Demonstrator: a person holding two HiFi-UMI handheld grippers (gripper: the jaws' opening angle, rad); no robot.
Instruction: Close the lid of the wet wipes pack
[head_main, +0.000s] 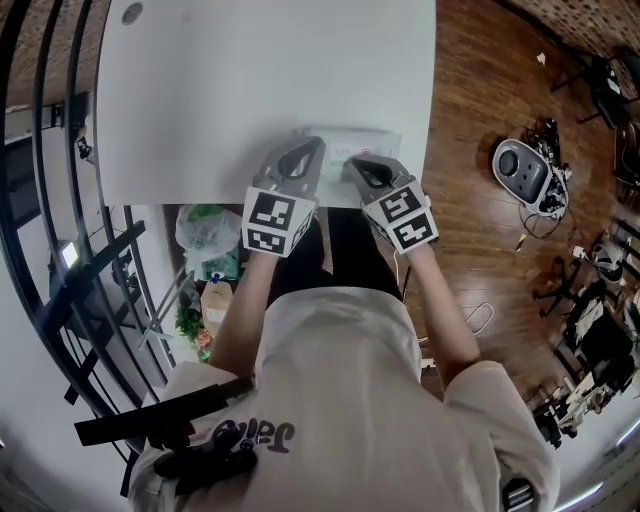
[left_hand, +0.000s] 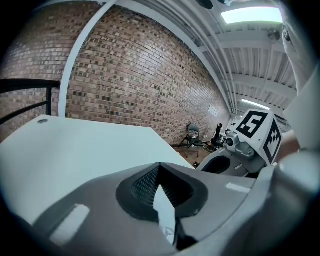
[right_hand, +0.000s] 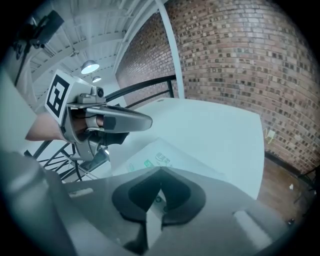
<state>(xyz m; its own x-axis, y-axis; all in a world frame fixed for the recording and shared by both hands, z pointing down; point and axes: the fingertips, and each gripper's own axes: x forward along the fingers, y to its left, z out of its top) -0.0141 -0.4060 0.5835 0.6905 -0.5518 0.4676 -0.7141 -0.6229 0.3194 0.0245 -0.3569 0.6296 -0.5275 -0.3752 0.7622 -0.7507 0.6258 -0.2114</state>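
Observation:
The wet wipes pack (head_main: 350, 143) is a flat white pack with green print, lying at the near edge of the white table (head_main: 250, 80). Its lid is hidden under the grippers in the head view. My left gripper (head_main: 312, 143) is shut, its tips over the pack's left part. My right gripper (head_main: 352, 163) is shut too, over the pack's right part. In the right gripper view the pack (right_hand: 167, 159) lies just beyond the closed jaws of the right gripper (right_hand: 161, 170), and the left gripper (right_hand: 145, 121) hangs above it. In the left gripper view the left gripper (left_hand: 160, 166) shows only a white sliver between its jaws.
The table's near edge (head_main: 200, 203) lies right under my hands. A green bag (head_main: 205, 225) and bottles sit below it. Black railings (head_main: 60, 200) run at the left. A grey round device (head_main: 520, 170) and cables lie on the wooden floor at the right.

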